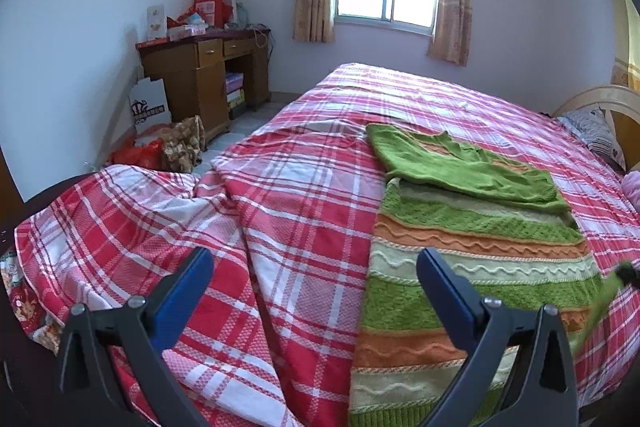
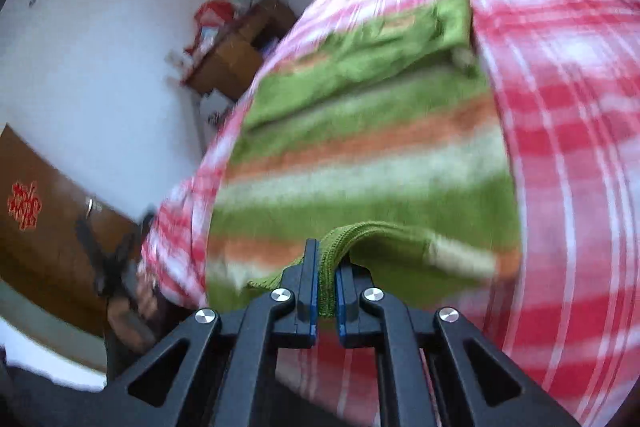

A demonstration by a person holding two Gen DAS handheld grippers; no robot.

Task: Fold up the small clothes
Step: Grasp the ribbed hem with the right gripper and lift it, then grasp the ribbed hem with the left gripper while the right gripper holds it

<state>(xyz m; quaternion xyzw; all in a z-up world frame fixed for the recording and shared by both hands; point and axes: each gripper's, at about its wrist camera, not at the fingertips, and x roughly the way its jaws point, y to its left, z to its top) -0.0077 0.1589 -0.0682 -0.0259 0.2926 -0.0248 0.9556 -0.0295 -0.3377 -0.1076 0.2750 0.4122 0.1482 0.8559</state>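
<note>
A knitted sweater (image 1: pixel 472 267) striped in green, orange and cream lies flat on the plaid bed, its green top part (image 1: pixel 460 163) folded over the body. My left gripper (image 1: pixel 316 259) hovers open above the sweater's left edge with nothing between its fingers. My right gripper (image 2: pixel 326 267) is shut on the sweater's green ribbed hem (image 2: pixel 360 231), which lifts off the bed in a raised fold. In the left wrist view that gripper (image 1: pixel 628 273) shows at the right edge with a green strip hanging from it. The right wrist view is motion-blurred.
The red-and-white plaid bedcover (image 1: pixel 304 187) is rumpled at the left. A wooden desk (image 1: pixel 208 75) with clutter stands by the far wall, bags on the floor (image 1: pixel 160 147) beside it. A pillow (image 1: pixel 596 131) and headboard (image 1: pixel 600 99) are at the right.
</note>
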